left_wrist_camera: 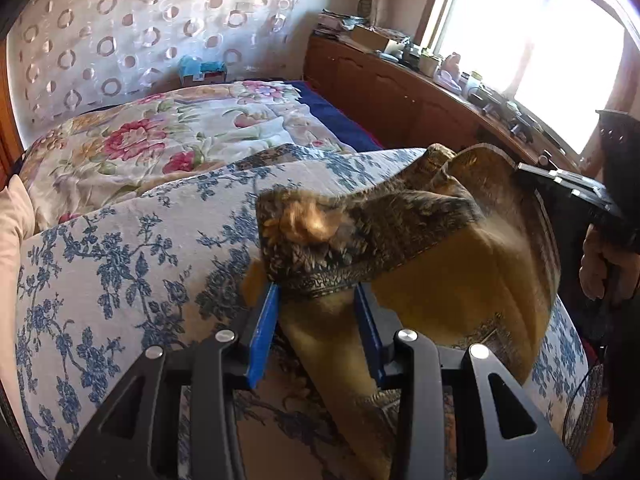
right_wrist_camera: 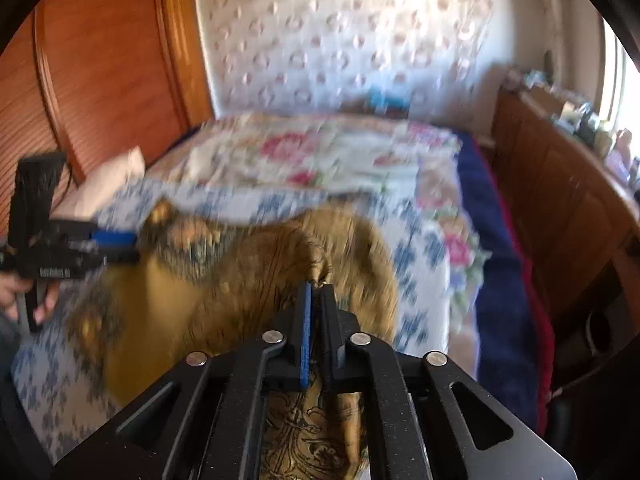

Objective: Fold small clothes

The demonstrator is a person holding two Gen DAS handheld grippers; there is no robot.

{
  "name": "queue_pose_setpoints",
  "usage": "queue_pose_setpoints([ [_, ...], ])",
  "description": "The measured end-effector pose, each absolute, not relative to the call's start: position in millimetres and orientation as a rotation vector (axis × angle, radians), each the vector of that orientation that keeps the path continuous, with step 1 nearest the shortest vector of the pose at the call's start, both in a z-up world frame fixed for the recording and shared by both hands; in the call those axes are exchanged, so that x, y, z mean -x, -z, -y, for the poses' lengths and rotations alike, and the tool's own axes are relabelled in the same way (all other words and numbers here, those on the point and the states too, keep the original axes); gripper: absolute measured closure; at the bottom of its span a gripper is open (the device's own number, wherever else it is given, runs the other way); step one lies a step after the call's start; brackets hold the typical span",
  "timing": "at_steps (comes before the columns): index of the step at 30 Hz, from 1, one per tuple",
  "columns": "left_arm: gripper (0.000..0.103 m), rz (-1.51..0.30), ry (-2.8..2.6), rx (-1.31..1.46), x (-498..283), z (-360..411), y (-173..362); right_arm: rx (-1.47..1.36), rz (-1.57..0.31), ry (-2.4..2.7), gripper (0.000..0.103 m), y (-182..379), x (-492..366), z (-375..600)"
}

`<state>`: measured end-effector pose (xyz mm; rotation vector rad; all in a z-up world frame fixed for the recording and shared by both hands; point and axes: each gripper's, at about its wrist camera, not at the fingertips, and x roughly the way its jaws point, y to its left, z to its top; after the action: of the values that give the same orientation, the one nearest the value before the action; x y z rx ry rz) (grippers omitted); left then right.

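A small golden-brown patterned garment [left_wrist_camera: 452, 272] with a dark ornate border is lifted above the bed. My left gripper [left_wrist_camera: 316, 292] has its blue fingers [left_wrist_camera: 264, 332] apart, with the bordered edge lying between them. The right gripper shows at the right of that view [left_wrist_camera: 560, 196], holding the far end. In the blurred right wrist view, my right gripper [right_wrist_camera: 316, 286] is shut on a bunched fold of the garment [right_wrist_camera: 248, 264]. The left gripper [right_wrist_camera: 116, 246] shows at the left, at the garment's other corner.
The bed has a blue-and-white floral cover [left_wrist_camera: 120, 264], a pink floral quilt [left_wrist_camera: 160, 140] behind it and a dark blue blanket [right_wrist_camera: 496, 264] at its right edge. A wooden cabinet [left_wrist_camera: 400, 92] with clutter runs under the window. A wooden wardrobe [right_wrist_camera: 100, 72] stands left.
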<state>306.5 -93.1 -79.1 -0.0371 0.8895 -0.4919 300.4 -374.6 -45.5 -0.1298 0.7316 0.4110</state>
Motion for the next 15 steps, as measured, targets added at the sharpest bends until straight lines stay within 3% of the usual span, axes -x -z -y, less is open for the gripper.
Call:
queue_pose_setpoints([
  [6,0.066,-0.899,0.474,0.041,-327,92,92,0.171,-0.690,-0.370,0.102,43,-320,367],
  [8,0.091,-0.884,0.495,0.041,-325,91,93,0.197,-0.703,-0.362,0.102,50,-327,363],
  [9,0.098,-0.880,0.500,0.048,-324,88,92,0.209,-0.706,-0.355,0.102,53,-329,362],
  [10,0.102,-0.867,0.496,0.057,-322,85,89,0.211,-0.707,-0.352,0.102,54,-330,361],
  [15,0.103,-0.806,0.478,0.098,-308,68,67,0.170,-0.698,-0.344,0.103,51,-337,368],
])
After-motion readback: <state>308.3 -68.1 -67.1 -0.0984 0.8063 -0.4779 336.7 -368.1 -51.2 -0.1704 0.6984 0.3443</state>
